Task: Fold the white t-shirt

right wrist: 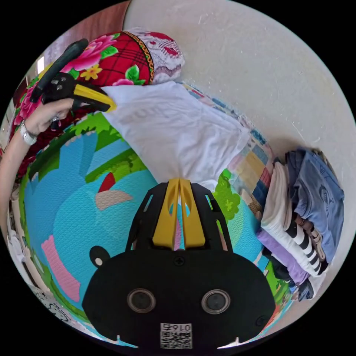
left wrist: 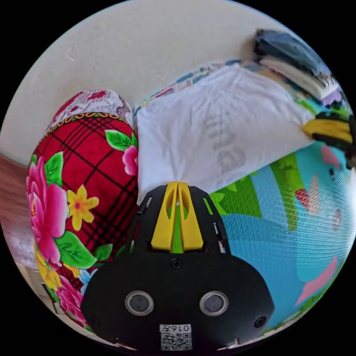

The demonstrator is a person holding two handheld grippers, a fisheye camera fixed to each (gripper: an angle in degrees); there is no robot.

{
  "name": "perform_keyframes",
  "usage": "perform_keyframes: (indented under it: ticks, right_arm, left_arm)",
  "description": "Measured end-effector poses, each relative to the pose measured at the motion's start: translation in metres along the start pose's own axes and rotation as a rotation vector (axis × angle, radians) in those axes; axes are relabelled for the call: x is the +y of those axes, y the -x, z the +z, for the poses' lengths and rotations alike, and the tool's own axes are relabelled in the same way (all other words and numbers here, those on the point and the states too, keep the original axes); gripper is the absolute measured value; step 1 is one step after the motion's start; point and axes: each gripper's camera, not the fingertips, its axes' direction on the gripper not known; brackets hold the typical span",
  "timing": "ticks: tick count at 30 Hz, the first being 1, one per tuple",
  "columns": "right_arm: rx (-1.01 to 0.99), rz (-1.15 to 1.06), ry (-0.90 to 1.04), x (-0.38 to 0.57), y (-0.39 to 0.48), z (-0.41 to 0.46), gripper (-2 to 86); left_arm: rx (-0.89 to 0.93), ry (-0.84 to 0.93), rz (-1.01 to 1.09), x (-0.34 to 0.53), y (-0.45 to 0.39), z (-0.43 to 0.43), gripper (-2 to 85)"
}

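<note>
White t-shirt lies folded flat on the mat, both claws pinched shut on its edge

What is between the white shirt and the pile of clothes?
In the right gripper view, a strip of the colourful play mat lies between the white shirt and the pile of clothes.
</note>
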Motion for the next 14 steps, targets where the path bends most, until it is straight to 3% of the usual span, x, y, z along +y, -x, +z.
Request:
perform_keyframes:
  ticks: [2,4,9,14]
  right_arm:
    - [-0.014,0.012,-0.043,0.018,-0.011,-0.001,-0.3]
    - [-0.004,0.045,-0.114,0.039,-0.026,-0.014,-0.1]
    - [0.069,0.181,-0.436,0.134,-0.098,-0.089,2.2]
    - [0.256,0.416,-0.528,0.232,-0.212,-0.138,9.3]
  left_arm:
    - [-0.043,-0.013,-0.019,0.003,-0.005,0.0,-1.0]
    - [0.046,-0.118,-0.083,0.011,-0.003,-0.014,-1.0]
    - [0.764,-0.408,-0.161,0.039,-0.012,-0.063,-1.0]
    - [1.069,-0.526,-0.123,0.059,-0.071,-0.1,-0.9]
